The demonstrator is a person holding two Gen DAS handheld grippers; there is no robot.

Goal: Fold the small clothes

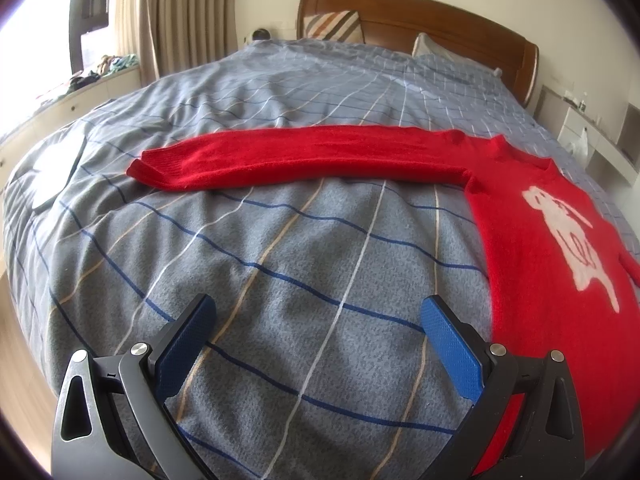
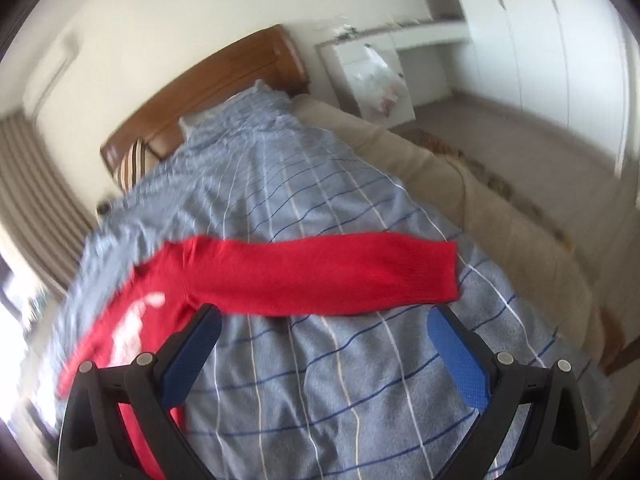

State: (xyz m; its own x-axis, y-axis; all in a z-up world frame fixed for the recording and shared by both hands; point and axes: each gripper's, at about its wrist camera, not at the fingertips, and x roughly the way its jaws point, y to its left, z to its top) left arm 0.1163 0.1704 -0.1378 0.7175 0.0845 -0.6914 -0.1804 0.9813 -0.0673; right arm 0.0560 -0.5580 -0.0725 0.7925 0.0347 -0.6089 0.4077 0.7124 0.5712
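Observation:
A small red sweater [image 1: 552, 264] with a white figure on its front lies flat on the grey checked bedcover [image 1: 280, 272]. In the left wrist view its sleeve [image 1: 296, 158] stretches out to the left. My left gripper [image 1: 318, 316] is open and empty, above the cover just left of the sweater's body. In the right wrist view the sweater's body [image 2: 132, 320] is at the lower left and its other sleeve [image 2: 320, 276] stretches right. My right gripper [image 2: 324, 328] is open and empty, just short of that sleeve.
A wooden headboard [image 1: 420, 16] and striped pillow [image 1: 332, 26] stand at the bed's far end. Curtains [image 1: 176, 12] and a window ledge are at the left. A beige bench [image 2: 460, 184] runs along the bed's right side, with white cabinets [image 2: 372, 76] beyond.

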